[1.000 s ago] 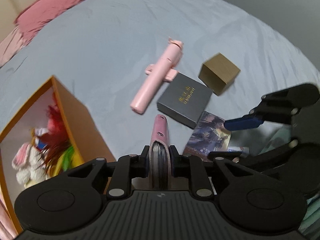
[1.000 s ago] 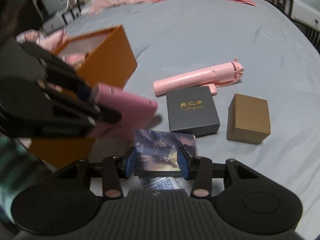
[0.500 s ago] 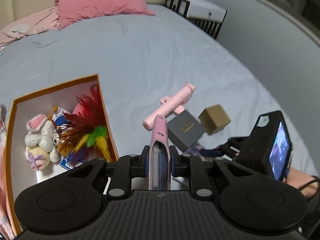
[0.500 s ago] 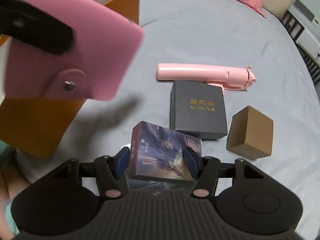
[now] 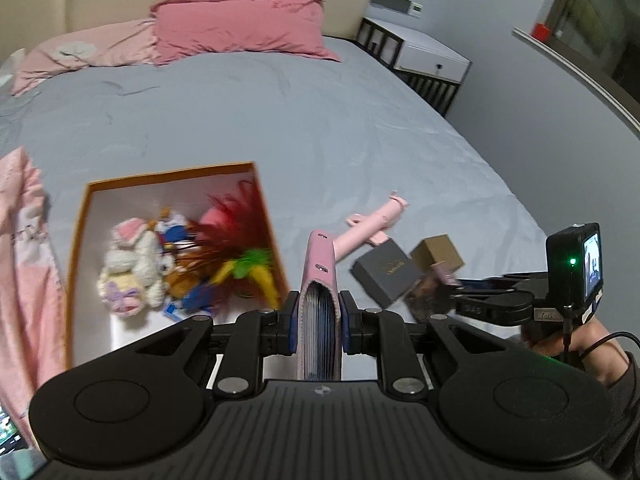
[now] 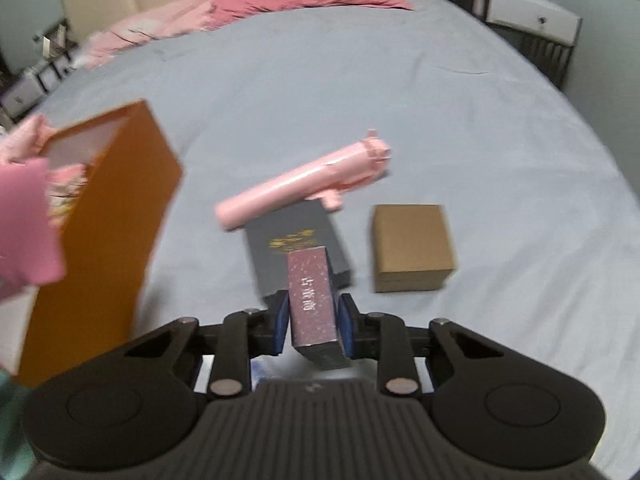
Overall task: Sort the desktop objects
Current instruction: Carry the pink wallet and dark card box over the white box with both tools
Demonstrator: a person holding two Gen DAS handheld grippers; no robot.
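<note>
Inside orange box [image 5: 76, 248] plush toys [image 5: 132, 268], feathers [image 5: 232, 220], left fingers [image 5: 289, 322] pinching pink wallet [image 5: 320, 276], right closing on card box [image 6: 312, 304]

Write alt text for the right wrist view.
The right tongs are closing on a dark speckled box, held edge-up above a grey bedsheet. Beyond lie a black box, a pink stick and a brown box; an orange box stands left.
</note>
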